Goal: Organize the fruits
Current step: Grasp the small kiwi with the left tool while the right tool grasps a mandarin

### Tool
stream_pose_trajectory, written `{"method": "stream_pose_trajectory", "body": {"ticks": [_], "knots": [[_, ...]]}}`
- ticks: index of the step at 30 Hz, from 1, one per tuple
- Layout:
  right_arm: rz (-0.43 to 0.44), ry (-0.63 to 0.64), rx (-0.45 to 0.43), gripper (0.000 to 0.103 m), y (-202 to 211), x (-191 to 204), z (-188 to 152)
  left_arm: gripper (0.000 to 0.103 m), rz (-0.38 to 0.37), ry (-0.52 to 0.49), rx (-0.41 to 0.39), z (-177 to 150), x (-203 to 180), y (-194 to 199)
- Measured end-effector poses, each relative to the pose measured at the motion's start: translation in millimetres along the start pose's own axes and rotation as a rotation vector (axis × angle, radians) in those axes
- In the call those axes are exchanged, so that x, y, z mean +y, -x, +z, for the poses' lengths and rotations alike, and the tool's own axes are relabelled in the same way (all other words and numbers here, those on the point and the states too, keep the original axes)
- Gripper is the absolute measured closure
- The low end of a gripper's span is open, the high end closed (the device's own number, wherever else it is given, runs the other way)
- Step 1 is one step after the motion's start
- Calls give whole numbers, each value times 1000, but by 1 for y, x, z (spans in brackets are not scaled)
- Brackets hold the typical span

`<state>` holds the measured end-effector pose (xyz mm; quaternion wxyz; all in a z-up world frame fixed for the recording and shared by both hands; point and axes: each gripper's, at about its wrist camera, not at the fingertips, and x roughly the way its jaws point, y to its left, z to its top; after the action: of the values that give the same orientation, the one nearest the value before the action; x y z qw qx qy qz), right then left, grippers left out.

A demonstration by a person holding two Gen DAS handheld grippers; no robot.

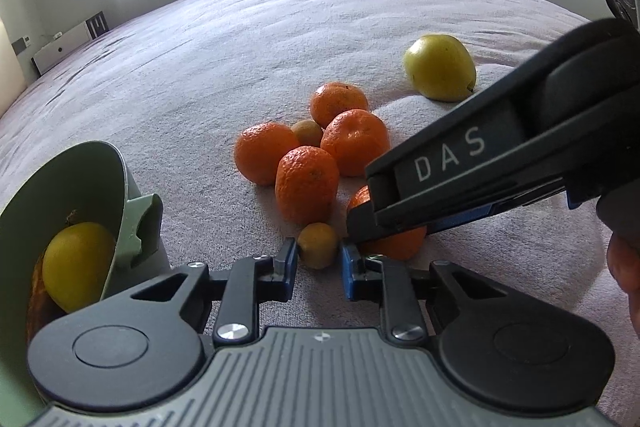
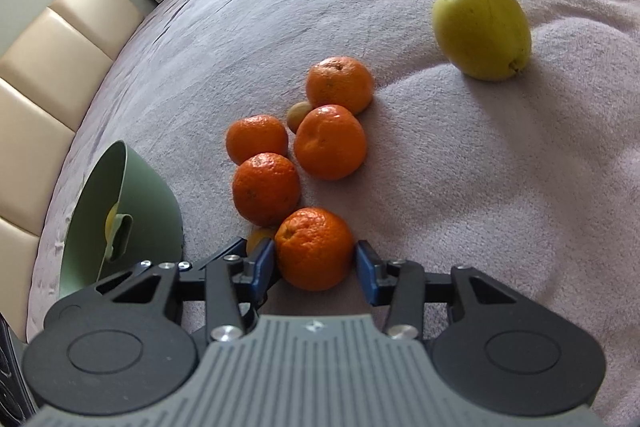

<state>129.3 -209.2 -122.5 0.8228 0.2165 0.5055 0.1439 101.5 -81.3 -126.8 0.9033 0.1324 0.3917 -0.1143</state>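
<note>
Several mandarins [image 1: 306, 185] and two small kumquats lie in a cluster on the grey bedspread [image 1: 240, 39]. A yellow-green apple [image 1: 440, 67] lies apart at the right. My left gripper [image 1: 319, 259] is open with the near kumquat [image 1: 317, 245] between its fingertips. My right gripper [image 2: 315, 259] is open around the nearest mandarin [image 2: 314, 247], with its pads close to or touching both sides. It shows in the left wrist view as a black arm [image 1: 480, 155] over that mandarin. A green bowl [image 1: 60, 195] at the left holds a lemon [image 1: 78, 263].
The green bowl also shows in the right wrist view [image 2: 132, 211], tipped toward the fruit. The apple [image 2: 482, 29] lies on a fold of the bedspread. A padded beige headboard [image 2: 40, 99] runs along the left. A white unit [image 1: 64, 47] stands by the far wall.
</note>
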Motion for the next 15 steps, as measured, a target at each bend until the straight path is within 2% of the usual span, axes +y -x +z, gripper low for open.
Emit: {"method": "stream_pose_trajectory", "body": {"ticks": [7,15], "knots": [[-47,14,0,62,4,4,1,79,-6,33,25,4,6,6],[-77,8,-28,63,19,4,4,79,-5,38,3,15,8,20]]}}
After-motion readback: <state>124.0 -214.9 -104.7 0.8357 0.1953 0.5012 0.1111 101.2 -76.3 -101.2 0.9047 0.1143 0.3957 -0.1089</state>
